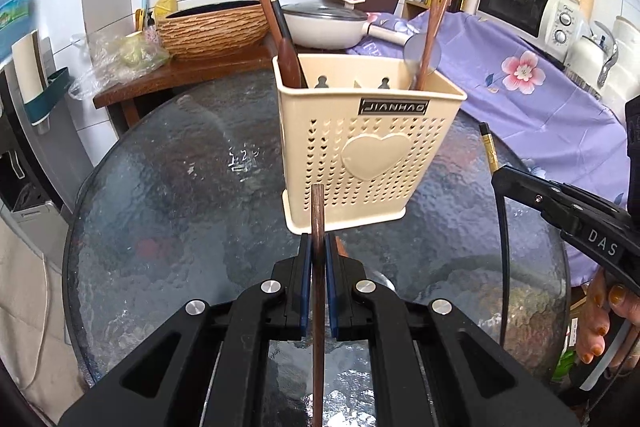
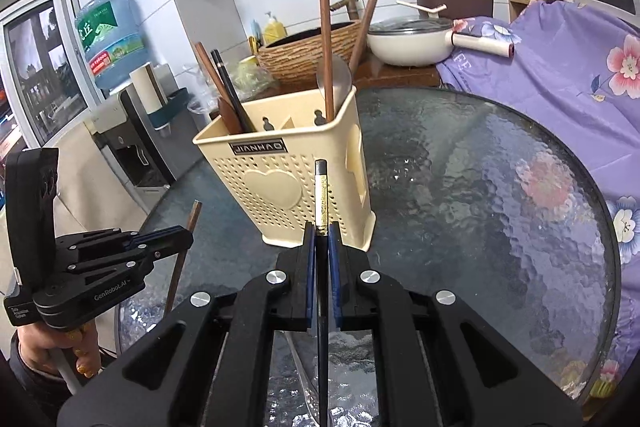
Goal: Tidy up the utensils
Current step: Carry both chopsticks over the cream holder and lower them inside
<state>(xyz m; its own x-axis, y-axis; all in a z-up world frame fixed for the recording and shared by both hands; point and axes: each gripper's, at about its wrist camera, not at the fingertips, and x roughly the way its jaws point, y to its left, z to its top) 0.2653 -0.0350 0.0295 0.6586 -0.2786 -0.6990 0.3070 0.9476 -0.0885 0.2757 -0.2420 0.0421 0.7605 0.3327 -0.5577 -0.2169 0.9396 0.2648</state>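
Note:
A cream perforated utensil holder (image 1: 366,143) with a heart on its front stands on the round glass table (image 1: 168,179); it also shows in the right wrist view (image 2: 288,175). It holds several wooden-handled utensils and a black chopstick. My left gripper (image 1: 319,251) is shut on a brown wooden chopstick (image 1: 318,211), held upright just in front of the holder. My right gripper (image 2: 321,239) is shut on a black chopstick with a gold band (image 2: 320,195), also upright near the holder. Each gripper shows in the other's view, the right gripper (image 1: 500,175) and the left gripper (image 2: 188,237).
A purple flowered cloth (image 1: 532,83) covers the counter on the right, with a microwave (image 1: 524,7) behind. A woven basket (image 1: 212,31) and a white pan (image 1: 324,27) sit on a wooden shelf beyond the table. A water dispenser (image 2: 112,39) stands at left.

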